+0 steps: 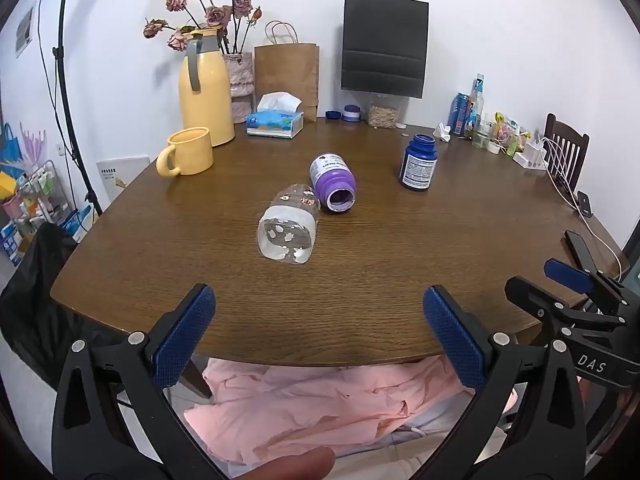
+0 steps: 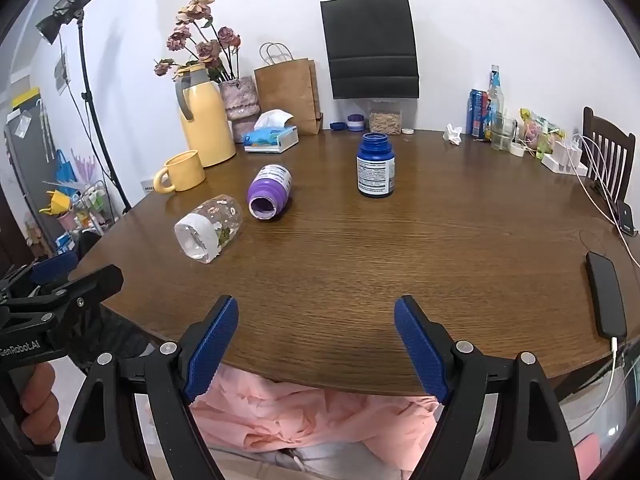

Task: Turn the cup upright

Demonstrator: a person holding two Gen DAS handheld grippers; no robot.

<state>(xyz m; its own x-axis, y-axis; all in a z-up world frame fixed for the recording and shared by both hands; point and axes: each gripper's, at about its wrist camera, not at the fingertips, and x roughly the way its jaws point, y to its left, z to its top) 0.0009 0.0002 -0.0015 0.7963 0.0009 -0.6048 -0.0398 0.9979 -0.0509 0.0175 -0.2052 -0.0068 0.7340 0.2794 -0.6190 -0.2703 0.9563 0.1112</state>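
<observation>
A clear glass cup [image 1: 289,229] with small flower prints lies on its side near the middle of the wooden table [image 1: 400,280], its base facing me. It also shows in the right wrist view [image 2: 209,227], left of centre. My left gripper [image 1: 319,320] is open and empty at the table's near edge, short of the cup. My right gripper [image 2: 316,336] is open and empty at the near edge, to the right of the cup. The right gripper's side shows at the right of the left wrist view [image 1: 576,292].
A purple bottle [image 1: 333,182] lies on its side just behind the cup. A blue bottle [image 1: 418,162] stands to the right. A yellow mug [image 1: 187,152], a yellow jug [image 1: 205,88], a tissue box [image 1: 275,119] and paper bags stand at the back. A phone [image 2: 606,294] lies at the right edge.
</observation>
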